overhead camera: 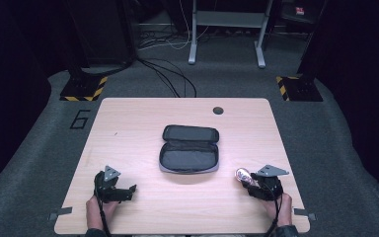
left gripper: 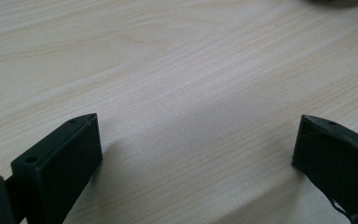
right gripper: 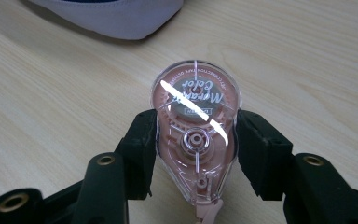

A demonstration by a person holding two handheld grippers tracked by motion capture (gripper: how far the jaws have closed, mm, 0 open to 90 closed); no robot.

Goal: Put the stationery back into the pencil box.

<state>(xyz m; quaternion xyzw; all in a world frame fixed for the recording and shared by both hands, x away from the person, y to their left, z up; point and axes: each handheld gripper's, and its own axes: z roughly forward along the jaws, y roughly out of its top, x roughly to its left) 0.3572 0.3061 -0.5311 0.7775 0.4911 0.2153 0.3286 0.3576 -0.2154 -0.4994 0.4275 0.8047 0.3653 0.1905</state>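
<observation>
Left gripper (overhead camera: 128,190): near the table's front-left corner, low over the wood, held in the person's left hand (overhead camera: 100,208). Its jaws stand wide apart with nothing but bare table between them, as the left gripper view shows.

Table (overhead camera: 128,128): pale wood, with a small dark round hole near the far edge.

Case (overhead camera: 190,149): a dark zip case lying open and flat at the table's middle, lid half away from the person, both halves looking empty from above. It is well apart from both grippers.

Tape (right gripper: 196,126): a clear pink correction-tape dispenser, probably the thing to go into the case. It is at the front right of the table, clamped by its flat sides between the right gripper's jaws, round end pointing away from the hand and the tip end toward it.

Right gripper (overhead camera: 250,181): closed on the tape, held in the right hand (overhead camera: 278,205). Whether the tape is resting on the wood or just off it cannot be told.

Risk, slip: the shell is smooth, curved plastic and the jaws grip only its middle, so a quick swing toward the case could let it twist or squirt out.

Risk, case: with no hold on it, the case may slide or its lid flop if the tape is pushed in against a wall.

Risk, squeeze: too hard a grip could crack the thin shell.
</observation>
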